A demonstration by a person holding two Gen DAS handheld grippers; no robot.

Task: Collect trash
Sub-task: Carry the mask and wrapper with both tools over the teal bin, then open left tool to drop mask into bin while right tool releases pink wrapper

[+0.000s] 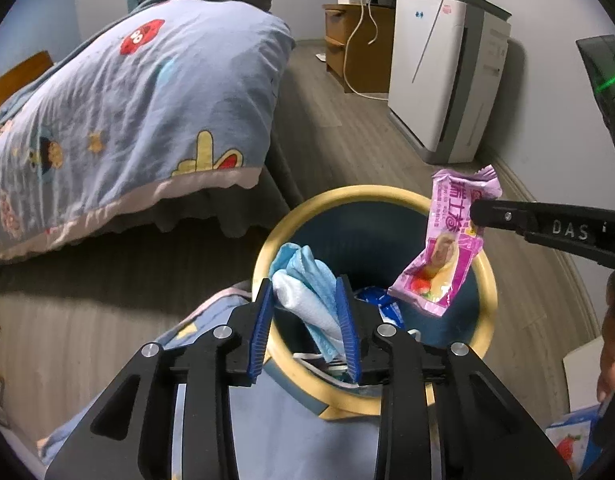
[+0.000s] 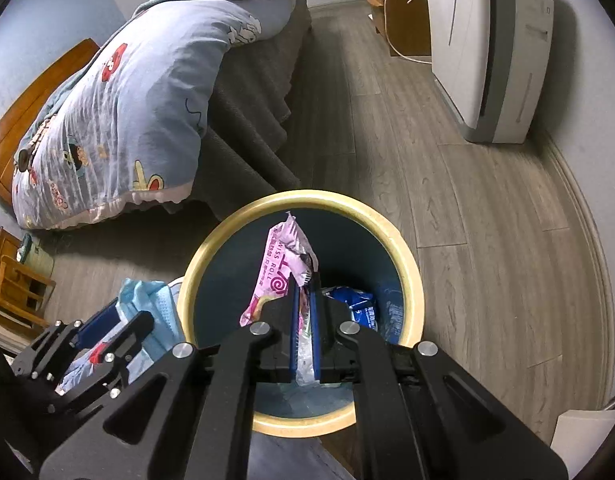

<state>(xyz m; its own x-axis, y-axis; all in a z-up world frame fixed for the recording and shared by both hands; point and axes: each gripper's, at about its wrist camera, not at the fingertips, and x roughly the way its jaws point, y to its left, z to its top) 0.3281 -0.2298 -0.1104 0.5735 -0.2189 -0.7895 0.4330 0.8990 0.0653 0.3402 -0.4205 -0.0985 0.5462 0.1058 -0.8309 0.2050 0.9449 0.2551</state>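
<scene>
A round bin with a yellow rim [image 1: 487,280] and dark blue inside stands on the floor; it also shows in the right wrist view [image 2: 411,276]. My left gripper [image 1: 307,292] is shut on a light blue face mask [image 1: 307,284] and holds it over the bin's near left edge. My right gripper [image 2: 305,280] is shut on a pink Swiss roll wrapper [image 2: 283,256] above the bin's opening. The wrapper also shows in the left wrist view [image 1: 447,248], hanging from the right gripper's finger [image 1: 507,216]. A blue wrapper [image 2: 359,304] lies in the bin.
A bed with a blue cartoon quilt [image 1: 127,120] stands to the left. A white air purifier [image 1: 443,80] and a wooden cabinet [image 1: 347,40] stand by the far wall. A fold of quilt [image 1: 211,320] lies under my left gripper. Wooden furniture [image 2: 11,280] is at far left.
</scene>
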